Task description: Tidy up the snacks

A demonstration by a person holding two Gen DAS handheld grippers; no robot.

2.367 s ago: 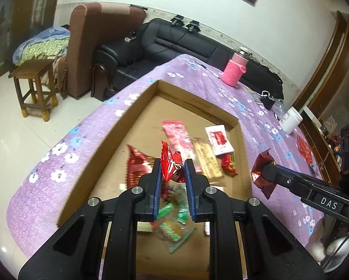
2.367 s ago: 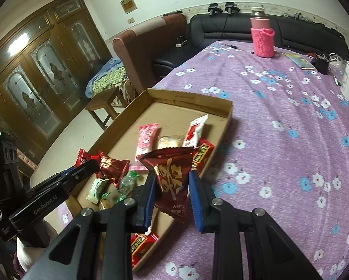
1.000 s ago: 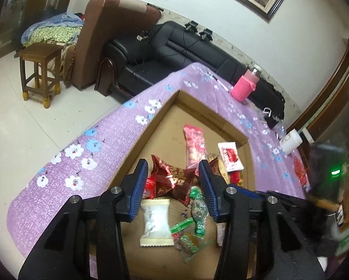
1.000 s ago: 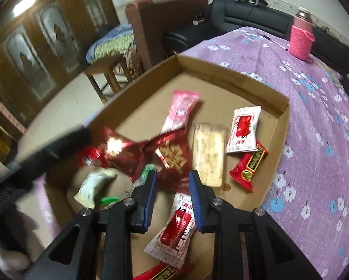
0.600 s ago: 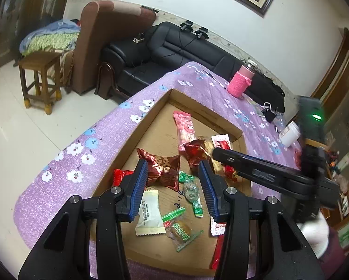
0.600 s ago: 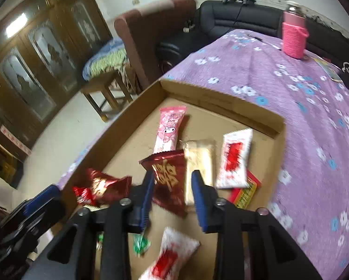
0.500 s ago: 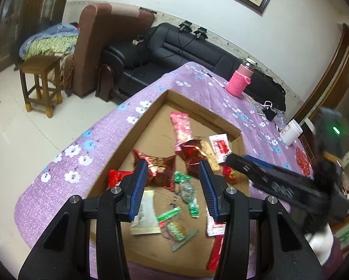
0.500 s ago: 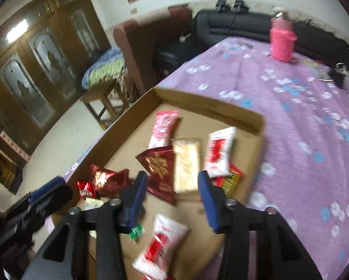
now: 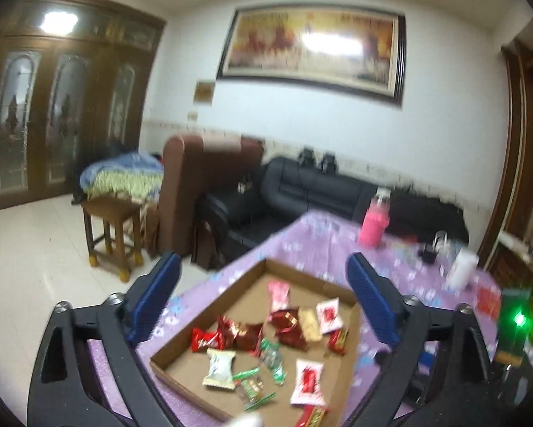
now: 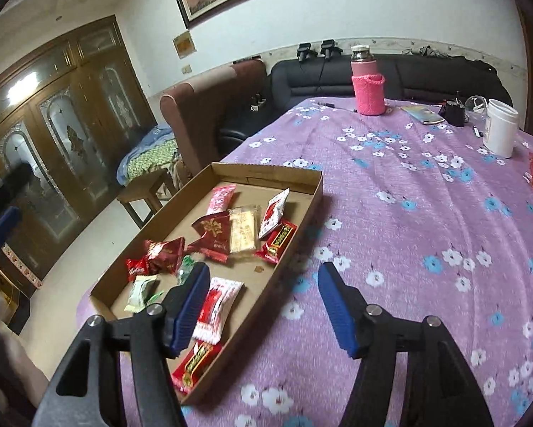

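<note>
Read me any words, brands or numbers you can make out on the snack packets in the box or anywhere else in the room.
None can be read.
Dark red packet: gold characters, too blurred to read.
Red bar wrapper: yellow print, too small.
White and red packet: print unreadable.
Small plaque on wall: illegible.

Tablecloth point(image 10: 426, 220): purple, printed with white and blue flowers.
Cardboard tray point(image 10: 266, 172): plain brown.
Snack packets point(image 10: 213, 236): mostly dark red with gold lettering, plus pink, white-and-red, pale tan and green-and-white wrappers.
Bottle point(image 10: 367, 85) near the table's far edge: pink, in a brighter pink knitted sleeve.
Cup point(image 10: 499, 126) near the far right corner: white.
Sofa point(image 10: 426, 71): black.
Armchair point(image 10: 209, 106): brown.
Gripper pads point(image 10: 337, 307): blue, on black arms.
</note>
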